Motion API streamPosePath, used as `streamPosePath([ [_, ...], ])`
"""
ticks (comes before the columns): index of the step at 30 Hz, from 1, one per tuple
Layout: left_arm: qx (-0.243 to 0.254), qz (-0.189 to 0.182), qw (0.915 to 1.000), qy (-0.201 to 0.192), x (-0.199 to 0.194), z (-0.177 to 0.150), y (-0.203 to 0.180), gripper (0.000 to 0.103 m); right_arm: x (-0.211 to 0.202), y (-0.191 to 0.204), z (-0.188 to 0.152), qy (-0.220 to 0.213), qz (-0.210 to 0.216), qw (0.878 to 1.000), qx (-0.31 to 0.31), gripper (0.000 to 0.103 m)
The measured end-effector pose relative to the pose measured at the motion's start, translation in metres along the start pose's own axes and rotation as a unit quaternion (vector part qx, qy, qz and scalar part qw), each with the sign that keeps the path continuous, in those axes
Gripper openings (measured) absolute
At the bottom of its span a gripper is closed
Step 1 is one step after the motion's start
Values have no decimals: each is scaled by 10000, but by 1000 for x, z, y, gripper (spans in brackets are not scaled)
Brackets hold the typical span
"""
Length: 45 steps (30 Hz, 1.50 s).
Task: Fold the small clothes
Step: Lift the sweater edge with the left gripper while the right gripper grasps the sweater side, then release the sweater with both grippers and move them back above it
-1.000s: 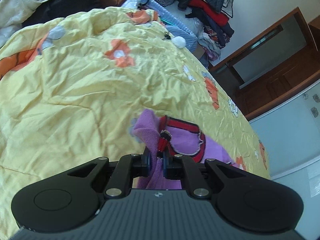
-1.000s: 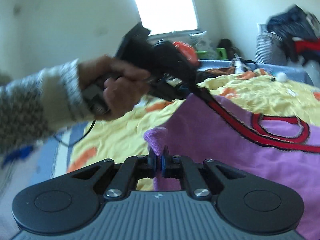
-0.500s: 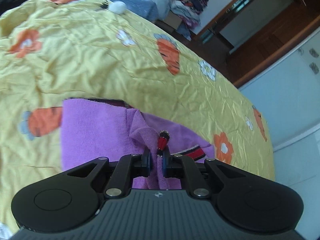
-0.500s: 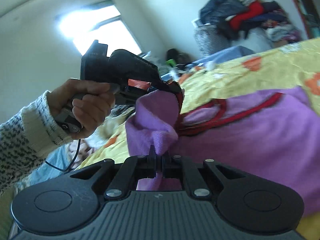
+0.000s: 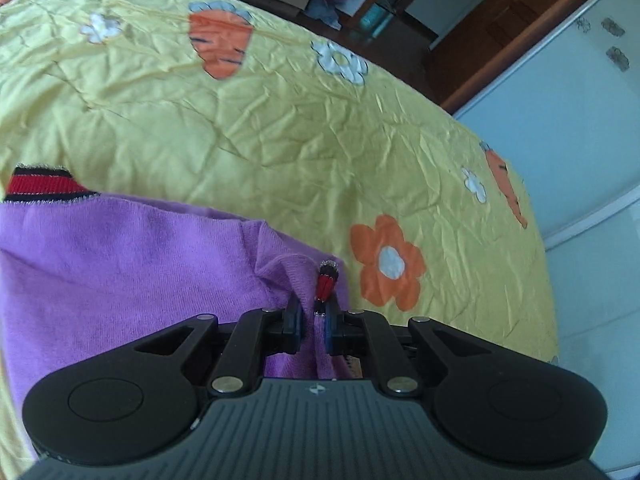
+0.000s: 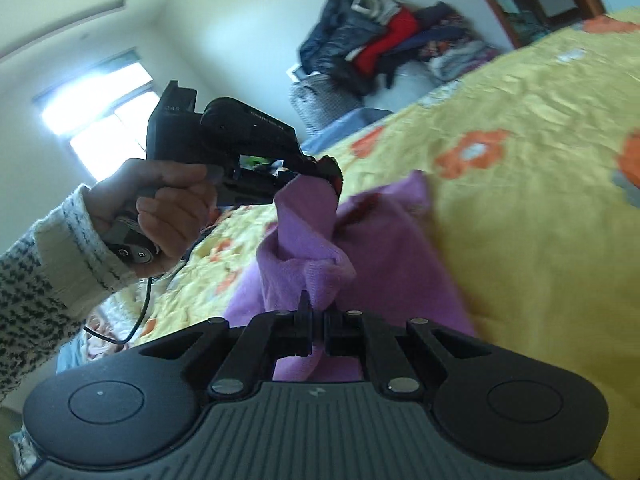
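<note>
**Two claws pinch a little purple top over the yellow bed**

The left claw [image 5: 313,322] is squeezed tight on a corner of the small purple knit top with red and black trim [image 5: 120,280]. A bit of the red trim pokes up just past its black fingers [image 5: 294,320]. The rest of the top spreads out to the left of the claw and lies on the yellow bed cover with orange carrots and flowers [image 5: 280,120]. The top's red and black striped edge shows at the far left side, flat on the cover.

The right claw [image 6: 316,330] is also squeezed tight on the purple top, on a soft bunched fold. From this fold the cloth goes up to the left claw [image 6: 320,168], which holds its corner higher, off the bed. The cloth hangs in a loose loop between the two claws. The other part of the top lies on the yellow cover, just behind the right claw.

A person's left hand [image 6: 168,208] holds the black handle of the left claw. The hand comes out of a white and black speckled knit sleeve [image 6: 48,272]. A thin black wire [image 6: 140,312] hangs down from the handle.

Far behind the bed there is a big pile of dark and red clothes [image 6: 384,48] by the wall. A bright window [image 6: 100,112] shines on the left. In the left view, a brown wooden door frame [image 5: 500,40] and a pale blue cupboard [image 5: 580,128] stand past the edge of the bed.
</note>
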<state>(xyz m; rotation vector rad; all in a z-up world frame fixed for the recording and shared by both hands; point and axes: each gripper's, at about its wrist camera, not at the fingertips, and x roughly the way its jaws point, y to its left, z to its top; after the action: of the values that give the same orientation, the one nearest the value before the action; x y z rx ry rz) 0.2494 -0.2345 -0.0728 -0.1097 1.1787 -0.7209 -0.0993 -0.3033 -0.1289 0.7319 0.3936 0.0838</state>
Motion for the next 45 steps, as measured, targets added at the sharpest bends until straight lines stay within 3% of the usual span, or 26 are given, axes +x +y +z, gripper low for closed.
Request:
streamPosePath([
  [8,114,102,9998,117,27,4,-12,13,-10,-23,-1,6,-432,9988,221,5],
  [9,230,147,9994,220,32,4,-14,15,-9,-27,-2,38,-526,9983,262,5],
  [11,138,225,9994,220,33,5,-10,30,-4,-35,-2,276,-558,9971,432,8],
  [13,-20,118,9999,19,16,9,-1,46,1,-42,1,532,-529,9955,583,19],
  [14,40,152,9998,-123,2,9,3,59,-3,-40,1,517,-450,9963,521,28],
  [18,480,327,9959,-692,-69,-8,24,82,-25,-24,6,304,-812,9959,-255,74],
  [20,492,423,9950,-759,-96,-31,40,86,-36,-15,14,141,-841,9932,-794,74],
  [23,602,326,9954,-673,-116,-74,54,85,-29,-17,41,77,-490,9932,-1053,74],
  [26,815,443,9941,-557,-114,-115,51,82,9,-24,72,389,151,9922,-1177,73],
  [28,1014,524,9920,-547,-110,-140,48,82,43,-29,91,707,348,9916,-1024,72],
  [31,1313,716,9867,-636,-108,-166,44,83,84,-33,106,1113,177,9888,-974,46],
  [32,1354,766,9856,-664,-107,-169,44,84,91,-35,107,1209,143,9885,-900,37],
  [37,1220,733,9880,-597,-102,-172,56,86,115,-51,103,1612,135,9857,-469,35],
  [38,1216,776,9878,-586,-101,-171,57,86,111,-49,102,1560,176,9863,-503,6],
  [45,1515,771,9829,-702,-108,-175,41,90,97,-17,124,1066,200,9889,-1016,7],
])
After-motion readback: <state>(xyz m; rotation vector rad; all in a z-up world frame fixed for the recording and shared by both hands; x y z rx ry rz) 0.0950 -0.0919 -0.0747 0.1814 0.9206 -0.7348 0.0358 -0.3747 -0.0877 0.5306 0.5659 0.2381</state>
